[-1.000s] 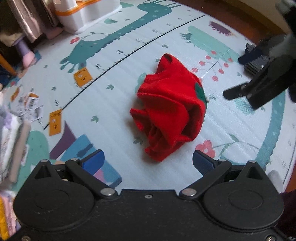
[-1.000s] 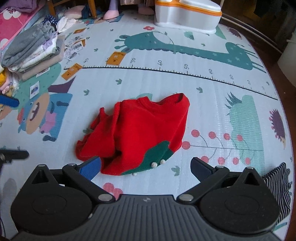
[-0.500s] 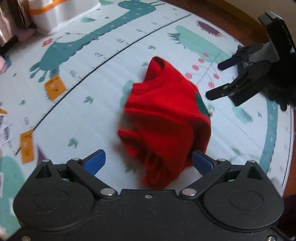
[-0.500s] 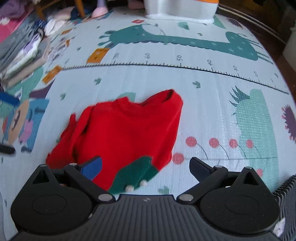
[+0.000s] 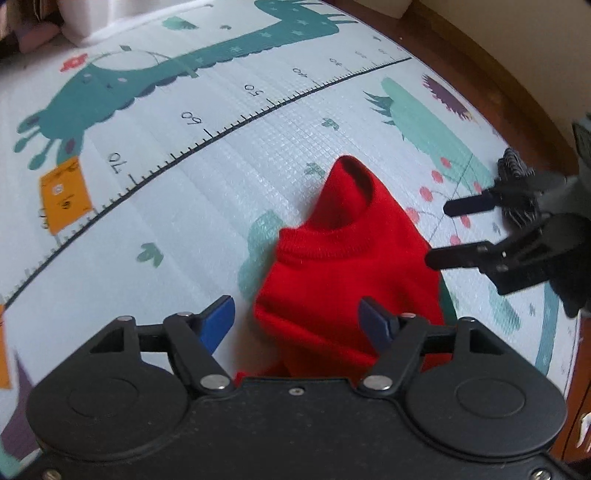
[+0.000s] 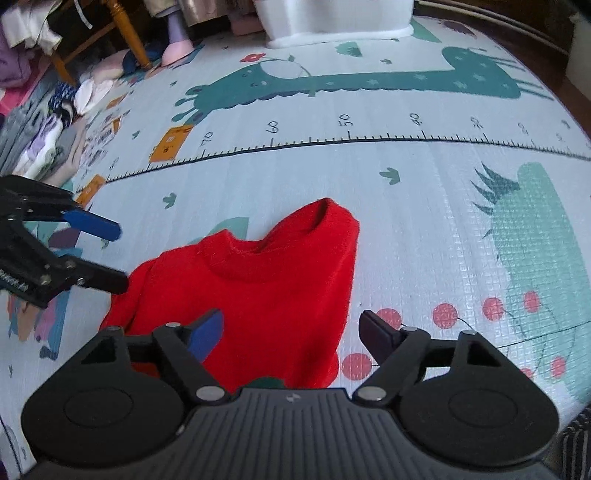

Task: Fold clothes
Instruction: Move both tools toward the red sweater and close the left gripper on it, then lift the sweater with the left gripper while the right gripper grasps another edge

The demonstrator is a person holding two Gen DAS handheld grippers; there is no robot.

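Observation:
A crumpled red sweater (image 5: 347,266) (image 6: 280,288) lies on the printed play mat (image 5: 166,229), collar turned up toward the far side. My left gripper (image 5: 297,321) hangs low over its left part; the jaws are closing with red fabric between them, and no pad visibly presses on it. My right gripper (image 6: 290,332) stands over the right hem, where a green patch (image 6: 267,382) peeks out; its jaws are closing too, with cloth between them. Each one shows in the other's view: the right gripper (image 5: 439,233) at the sweater's right edge, the left gripper (image 6: 118,256) at its left sleeve.
A white plastic bin (image 6: 332,18) stands at the mat's far edge. Stacked clothes (image 6: 44,144) and a wooden chair leg (image 6: 129,37) sit at the far left. A striped garment (image 6: 576,435) lies at the near right. Brown floor (image 5: 498,74) borders the mat.
Both grippers have come down and in toward the sweater, which now fills more of each view. Both pairs of jaws have narrowed. The sweater itself lies as before.

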